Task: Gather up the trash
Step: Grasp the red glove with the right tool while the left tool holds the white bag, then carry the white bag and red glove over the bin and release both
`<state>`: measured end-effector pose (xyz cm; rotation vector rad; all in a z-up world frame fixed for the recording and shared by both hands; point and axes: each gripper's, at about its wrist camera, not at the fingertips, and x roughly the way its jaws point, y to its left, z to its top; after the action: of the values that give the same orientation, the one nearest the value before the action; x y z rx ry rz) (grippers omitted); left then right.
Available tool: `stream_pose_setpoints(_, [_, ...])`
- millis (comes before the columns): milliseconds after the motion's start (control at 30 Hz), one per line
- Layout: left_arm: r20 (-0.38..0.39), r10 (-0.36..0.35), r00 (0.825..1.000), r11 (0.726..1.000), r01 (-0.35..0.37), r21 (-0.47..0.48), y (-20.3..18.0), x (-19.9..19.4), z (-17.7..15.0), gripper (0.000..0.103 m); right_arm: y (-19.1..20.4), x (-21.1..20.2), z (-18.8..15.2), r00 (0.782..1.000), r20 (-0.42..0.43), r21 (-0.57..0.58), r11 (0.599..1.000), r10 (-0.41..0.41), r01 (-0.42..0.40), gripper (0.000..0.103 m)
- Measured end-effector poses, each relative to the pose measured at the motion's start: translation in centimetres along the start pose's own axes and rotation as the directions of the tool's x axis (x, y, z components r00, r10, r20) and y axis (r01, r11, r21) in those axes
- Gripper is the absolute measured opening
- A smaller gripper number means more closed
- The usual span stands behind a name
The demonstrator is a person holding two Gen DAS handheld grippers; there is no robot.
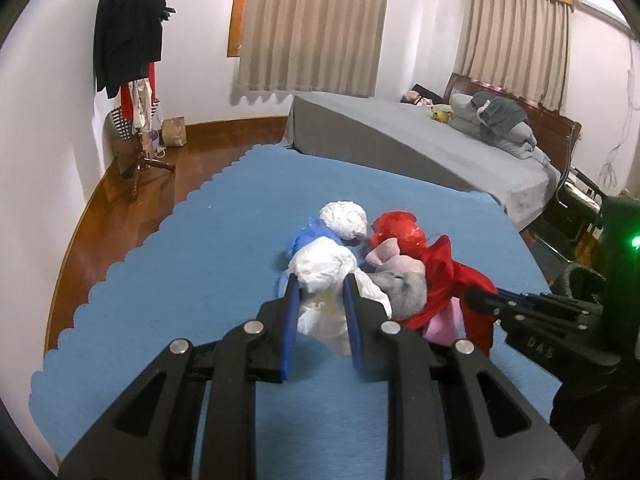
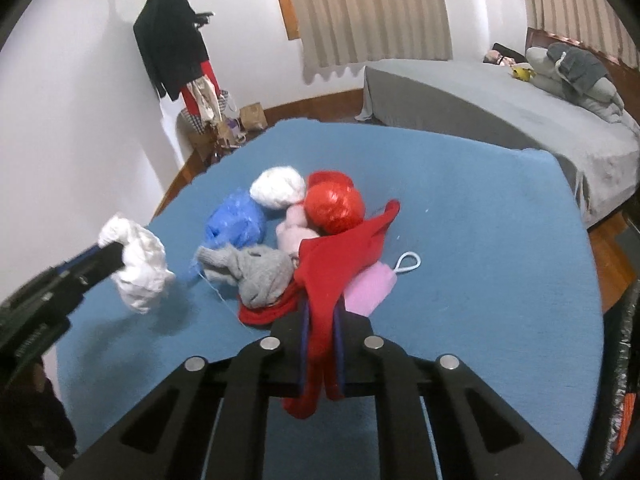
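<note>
A pile of trash and cloth lies on the blue table cover (image 1: 200, 272). My left gripper (image 1: 320, 284) is shut on a crumpled white plastic bag (image 1: 324, 268) and holds it above the cover; the bag also shows in the right wrist view (image 2: 140, 268). My right gripper (image 2: 322, 304) is shut on a red cloth (image 2: 340, 256), which drapes from its jaws. In the pile are a white wad (image 2: 278, 188), a blue plastic bag (image 2: 236, 224), a red shiny ball (image 2: 334, 208), a grey sock (image 2: 260, 272) and pink pieces (image 2: 368, 288).
A grey bed (image 1: 420, 144) with pillows stands behind the table. A coat rack (image 1: 132, 40) with dark clothes stands by the left wall, with a paper bag (image 1: 174, 132) on the wooden floor. A black chair (image 1: 572, 208) is at the right.
</note>
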<state>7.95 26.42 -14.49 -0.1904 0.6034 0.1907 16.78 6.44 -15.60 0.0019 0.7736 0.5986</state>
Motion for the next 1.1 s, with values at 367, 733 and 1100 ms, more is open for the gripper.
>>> stream_pose_setpoints(367, [0.023,-0.051,0.998,0.999,0.05,0.018,-1.9,-0.9,1.0,0.021,-1.9,-5.0,1.9,0.995,0.095,0.021,1.0,-0.001,-0.001,0.01])
stream_pose_setpoints(733, [0.041,-0.12,0.992,0.991,0.117,0.065,-6.1,-1.4,1.7,0.021,-3.9,-8.6,2.3,0.987,0.153,0.042,0.999,-0.036,0.03,0.01])
stream_pose_setpoints(1100, [0.035,-0.186,0.982,0.977,0.18,0.117,-10.0,-1.3,1.5,0.021,-7.4,-12.3,2.0,0.973,0.211,0.094,0.993,-0.09,0.071,0.01])
